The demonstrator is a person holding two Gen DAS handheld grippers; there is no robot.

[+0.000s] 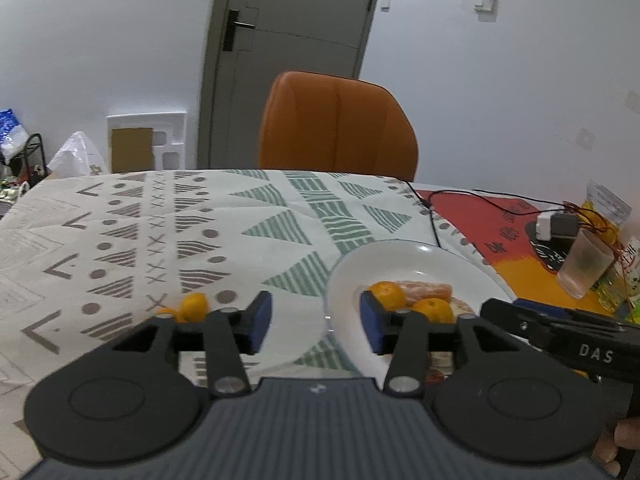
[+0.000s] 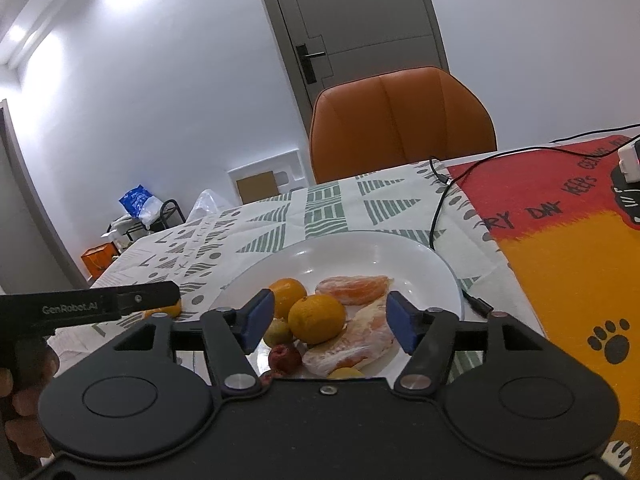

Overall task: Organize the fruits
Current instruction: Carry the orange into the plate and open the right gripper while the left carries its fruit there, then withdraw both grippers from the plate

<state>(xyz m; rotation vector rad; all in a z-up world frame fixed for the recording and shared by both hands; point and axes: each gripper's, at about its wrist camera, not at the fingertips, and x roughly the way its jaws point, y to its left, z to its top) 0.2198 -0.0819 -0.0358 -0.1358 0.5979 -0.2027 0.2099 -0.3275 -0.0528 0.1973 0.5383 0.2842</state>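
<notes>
done: most fruit sits in the round white ceramic plate (image 2: pixel 400 252)
left: small orange mandarin (image 1: pixel 195 306) on the counter, left of plate
claws: left claw (image 1: pixel 316 322) and right claw (image 2: pixel 330 320) both spread, empty

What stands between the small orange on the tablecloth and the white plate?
Nothing visible: only bare tablecloth lies between the small orange and the white plate. The left gripper hovers open above that stretch.
</notes>
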